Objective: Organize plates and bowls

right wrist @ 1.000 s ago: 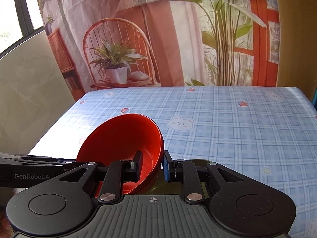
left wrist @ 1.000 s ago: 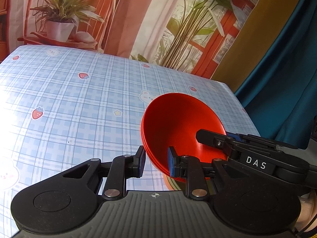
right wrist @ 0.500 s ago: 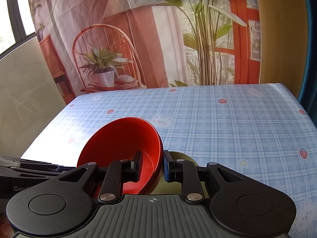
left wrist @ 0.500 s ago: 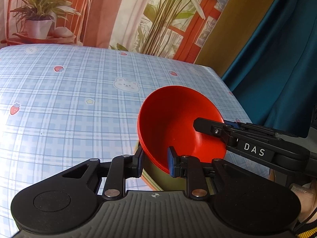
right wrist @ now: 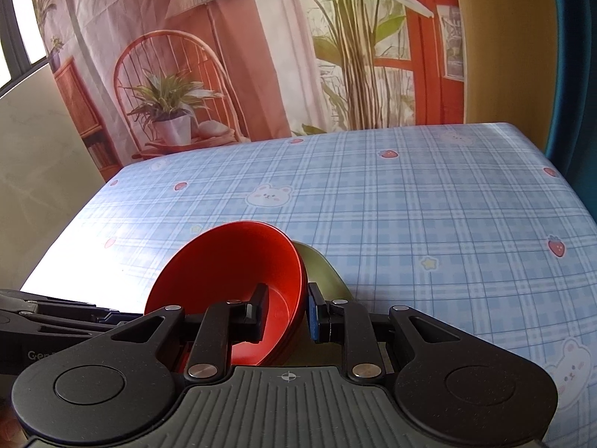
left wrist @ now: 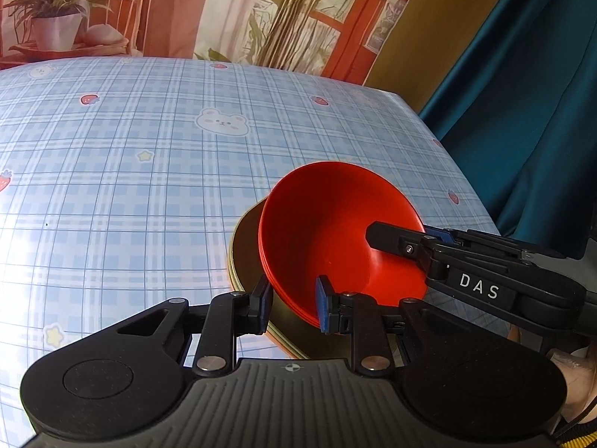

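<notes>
A stack of red bowls point(left wrist: 335, 231) is held tilted between both grippers, just above an olive-green plate point(left wrist: 250, 261) on the table. My left gripper point(left wrist: 291, 304) is shut on the near rim of the red bowls. My right gripper point(right wrist: 285, 313) is shut on the opposite rim of the red bowls point(right wrist: 231, 265); it also shows in the left wrist view point(left wrist: 429, 242). The green plate point(right wrist: 324, 272) peeks out behind the bowls in the right wrist view.
The table has a blue checked cloth point(left wrist: 130, 171) with bear and strawberry prints. Its right edge point(left wrist: 459, 171) borders a teal curtain. A printed backdrop point(right wrist: 224, 56) hangs behind the far edge.
Both grippers carried the red bowls lower and forward; the green plate under them now shows much more.
</notes>
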Demonstrator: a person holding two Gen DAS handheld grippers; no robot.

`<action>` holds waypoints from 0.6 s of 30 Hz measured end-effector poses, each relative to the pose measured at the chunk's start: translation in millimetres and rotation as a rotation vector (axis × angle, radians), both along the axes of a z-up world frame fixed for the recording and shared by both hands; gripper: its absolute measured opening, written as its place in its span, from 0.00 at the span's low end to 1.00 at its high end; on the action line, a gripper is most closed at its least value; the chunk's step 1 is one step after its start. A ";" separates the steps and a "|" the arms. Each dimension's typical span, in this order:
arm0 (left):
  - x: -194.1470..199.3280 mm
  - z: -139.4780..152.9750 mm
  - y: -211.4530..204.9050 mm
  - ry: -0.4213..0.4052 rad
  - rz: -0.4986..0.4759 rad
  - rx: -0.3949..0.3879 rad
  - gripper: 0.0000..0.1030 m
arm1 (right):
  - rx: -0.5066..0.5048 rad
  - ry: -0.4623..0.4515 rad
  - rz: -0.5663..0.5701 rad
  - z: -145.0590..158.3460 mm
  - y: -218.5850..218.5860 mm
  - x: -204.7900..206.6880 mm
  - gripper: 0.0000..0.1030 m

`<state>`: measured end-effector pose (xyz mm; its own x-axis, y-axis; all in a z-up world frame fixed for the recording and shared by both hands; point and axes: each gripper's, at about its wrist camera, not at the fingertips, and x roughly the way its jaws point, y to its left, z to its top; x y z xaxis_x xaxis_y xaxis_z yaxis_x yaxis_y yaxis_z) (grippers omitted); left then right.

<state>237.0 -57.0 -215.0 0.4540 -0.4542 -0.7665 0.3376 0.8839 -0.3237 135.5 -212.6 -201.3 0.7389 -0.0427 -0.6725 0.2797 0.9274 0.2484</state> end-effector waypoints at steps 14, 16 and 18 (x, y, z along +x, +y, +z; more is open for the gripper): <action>5.2 0.0 -3.2 -0.017 0.009 0.020 0.25 | -0.001 0.012 -0.002 -13.1 -3.4 5.4 0.20; 5.6 -1.0 -4.0 -0.019 0.007 0.023 0.25 | 0.000 0.012 -0.005 -14.0 -3.5 5.3 0.20; 5.4 -1.2 -3.9 -0.024 0.005 0.030 0.25 | -0.004 0.013 -0.007 -14.5 -2.9 6.0 0.20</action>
